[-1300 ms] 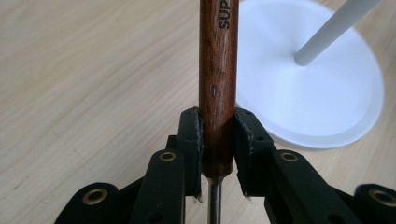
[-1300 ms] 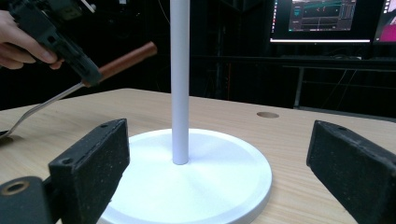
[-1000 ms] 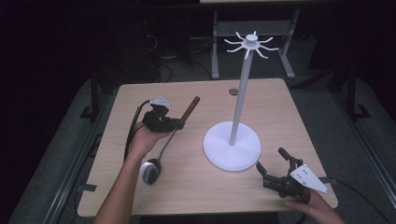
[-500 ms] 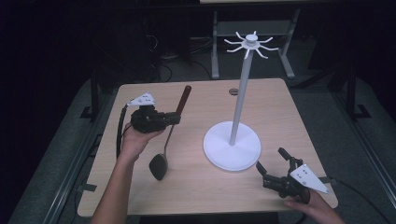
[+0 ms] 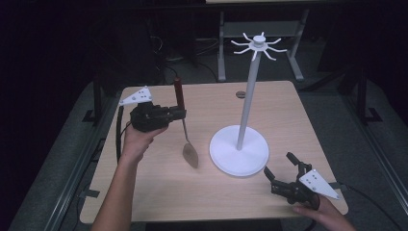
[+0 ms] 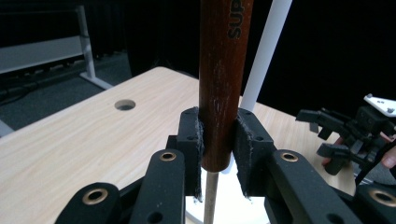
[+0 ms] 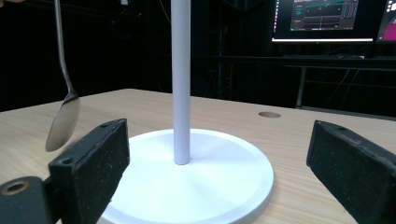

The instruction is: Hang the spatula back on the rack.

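Note:
A long spoon [image 5: 184,130] with a dark wooden handle [image 6: 223,79] and a metal bowl [image 7: 63,122] hangs upright above the left half of the table. My left gripper [image 5: 179,113] is shut on the lower end of that handle. A white stand [image 5: 240,149] with a round base [image 7: 196,177], a tall pole and hook arms at its top [image 5: 259,44] rises at the table's middle right. Near the front right corner my right gripper [image 5: 280,170] stands open, facing the base, with nothing between its fingers.
The wooden table [image 5: 202,192] has a small round hole [image 5: 240,95] at its far edge. A metal frame [image 5: 260,29] and cables lie on the floor beyond. A lit monitor [image 7: 327,18] stands in the dark background.
My left gripper has lifted and turned, swinging the spoon from lying slanted to hanging upright with its bowl off the table. The right gripper has stayed put.

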`<state>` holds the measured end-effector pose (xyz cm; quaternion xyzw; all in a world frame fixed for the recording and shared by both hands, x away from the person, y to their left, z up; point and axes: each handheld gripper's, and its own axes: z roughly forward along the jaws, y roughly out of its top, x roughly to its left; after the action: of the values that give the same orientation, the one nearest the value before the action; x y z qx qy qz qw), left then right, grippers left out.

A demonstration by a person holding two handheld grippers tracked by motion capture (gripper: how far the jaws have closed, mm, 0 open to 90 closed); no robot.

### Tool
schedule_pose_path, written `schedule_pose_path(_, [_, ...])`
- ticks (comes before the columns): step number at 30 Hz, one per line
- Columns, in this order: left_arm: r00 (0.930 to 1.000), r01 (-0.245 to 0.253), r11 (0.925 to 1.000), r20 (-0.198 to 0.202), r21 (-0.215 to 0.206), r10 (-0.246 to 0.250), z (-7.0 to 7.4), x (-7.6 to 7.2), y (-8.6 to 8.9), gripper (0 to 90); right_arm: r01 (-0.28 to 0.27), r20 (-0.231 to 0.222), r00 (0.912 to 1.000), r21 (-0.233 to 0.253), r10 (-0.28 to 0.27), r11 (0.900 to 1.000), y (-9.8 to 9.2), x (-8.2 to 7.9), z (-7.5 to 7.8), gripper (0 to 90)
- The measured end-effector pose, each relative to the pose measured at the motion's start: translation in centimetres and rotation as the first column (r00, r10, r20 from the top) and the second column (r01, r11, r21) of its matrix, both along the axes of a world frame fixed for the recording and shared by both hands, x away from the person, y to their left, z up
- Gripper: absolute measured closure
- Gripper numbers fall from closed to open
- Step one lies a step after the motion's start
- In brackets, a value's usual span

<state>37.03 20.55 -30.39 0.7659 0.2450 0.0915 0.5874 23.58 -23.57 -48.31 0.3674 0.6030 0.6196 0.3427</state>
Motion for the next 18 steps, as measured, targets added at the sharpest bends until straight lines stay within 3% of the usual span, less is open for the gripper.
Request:
schedule_pose_path(9, [0.9985,0.027,0.9996,0.047,0.0,-0.027,2.2,0.3,-1.2,73.4,-0.004,0.002,1.0,-0.003,0.004,1.0,0.0,0.0,0.0,5.5])
schedule_pose_path(18, [0.9908,0.086,0.9963,0.105,-0.002,-0.085,5.1,0.3,-3.1,73.4,-0.001,0.003,1.0,-0.005,0.001,1.0,0.0,0.0,0.0,5.5])
